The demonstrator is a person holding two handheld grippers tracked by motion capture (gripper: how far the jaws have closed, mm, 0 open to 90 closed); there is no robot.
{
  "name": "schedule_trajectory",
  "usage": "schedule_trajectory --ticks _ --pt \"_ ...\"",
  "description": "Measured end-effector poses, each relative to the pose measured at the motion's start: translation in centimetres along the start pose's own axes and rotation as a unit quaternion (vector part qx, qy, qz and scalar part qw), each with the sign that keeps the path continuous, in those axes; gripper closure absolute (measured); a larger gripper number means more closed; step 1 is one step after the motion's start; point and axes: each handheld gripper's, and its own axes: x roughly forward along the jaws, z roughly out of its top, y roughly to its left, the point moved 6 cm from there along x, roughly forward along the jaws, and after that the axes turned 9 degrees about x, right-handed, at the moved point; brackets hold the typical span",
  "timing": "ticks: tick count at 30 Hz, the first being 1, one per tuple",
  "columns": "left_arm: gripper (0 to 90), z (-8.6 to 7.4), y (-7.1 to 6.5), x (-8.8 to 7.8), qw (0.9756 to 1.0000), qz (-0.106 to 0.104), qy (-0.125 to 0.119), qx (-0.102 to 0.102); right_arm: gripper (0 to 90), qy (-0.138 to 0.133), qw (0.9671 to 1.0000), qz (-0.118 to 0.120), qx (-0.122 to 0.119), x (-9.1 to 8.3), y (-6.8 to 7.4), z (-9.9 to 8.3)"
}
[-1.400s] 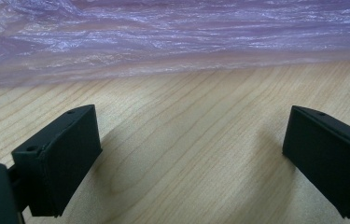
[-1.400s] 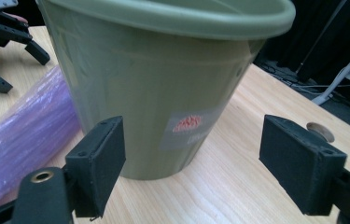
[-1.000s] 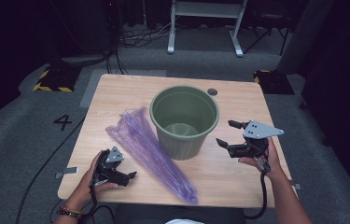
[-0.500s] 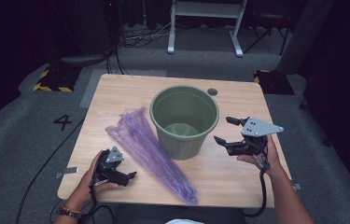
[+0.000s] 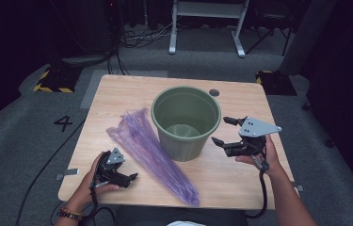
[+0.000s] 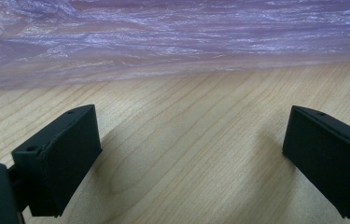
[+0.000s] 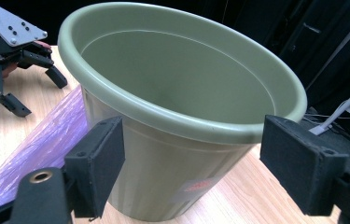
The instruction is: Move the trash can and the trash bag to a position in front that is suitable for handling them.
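Observation:
A green plastic bucket [image 5: 186, 120] stands upright and empty in the middle of the wooden table [image 5: 117, 94]. A crumpled purple plastic bag [image 5: 150, 150] lies flat to its left, reaching toward the front edge. My left gripper [image 5: 131, 179] rests low near the front left, open, its jaws pointing at the bag [image 6: 163, 37] over bare wood [image 6: 186, 177]. My right gripper [image 5: 220, 130] hovers open just right of the bucket. In the right gripper view the bucket [image 7: 182, 93] stands just beyond the open jaws, not touched, with the bag [image 7: 37, 144] at its left.
A small dark round hole [image 5: 214, 92] sits in the tabletop behind the bucket. Cables and a white stand's legs [image 5: 207, 28] lie on the grey floor beyond the table. The left gripper [image 7: 14, 56] shows far off in the right gripper view.
My right gripper has edged a little left, closer to the bucket's side. The left gripper, bag and bucket have stayed put.

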Motion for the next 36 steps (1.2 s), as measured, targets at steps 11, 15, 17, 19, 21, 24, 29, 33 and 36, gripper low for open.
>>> schedule_trajectory --ticks 11,15,17,19,21,24,29,33,36 --pt "4.0 0.0 0.0 0.0 1.0000 0.000 0.000 0.000 22.1 0.001 0.9998 0.013 -0.015 0.6 1.0 0.9" --pt "4.0 0.0 0.0 0.0 1.0000 0.000 0.000 0.000 22.8 0.014 0.9993 0.015 -0.032 1.3 1.5 1.1" --pt "4.0 0.0 0.0 0.0 1.0000 0.000 0.000 0.000 23.1 0.015 0.9991 0.019 -0.034 1.5 1.6 1.2" --pt "4.0 0.0 0.0 0.0 1.0000 0.000 0.000 0.000 23.6 0.019 0.9989 0.025 -0.034 1.9 1.8 1.3" --pt "4.0 0.0 0.0 0.0 1.0000 0.000 0.000 -0.001 23.8 0.023 0.9987 0.028 -0.037 2.2 1.9 1.3" --pt "4.0 0.0 0.0 0.0 1.0000 0.000 0.000 0.000 25.3 0.027 0.9978 0.042 -0.043 2.5 2.1 1.5" --pt "4.0 0.0 0.0 0.0 1.0000 0.000 0.000 0.000 35.3 0.036 0.9953 0.073 -0.051 3.0 2.8 1.9" --pt "4.0 0.0 0.0 0.0 1.0000 0.000 0.000 0.001 51.2 0.067 0.9892 0.095 -0.090 4.0 3.9 2.0" --pt "4.0 0.0 0.0 0.0 1.0000 0.000 0.000 0.001 59.1 0.081 0.9858 0.106 -0.102 4.8 4.3 2.1"
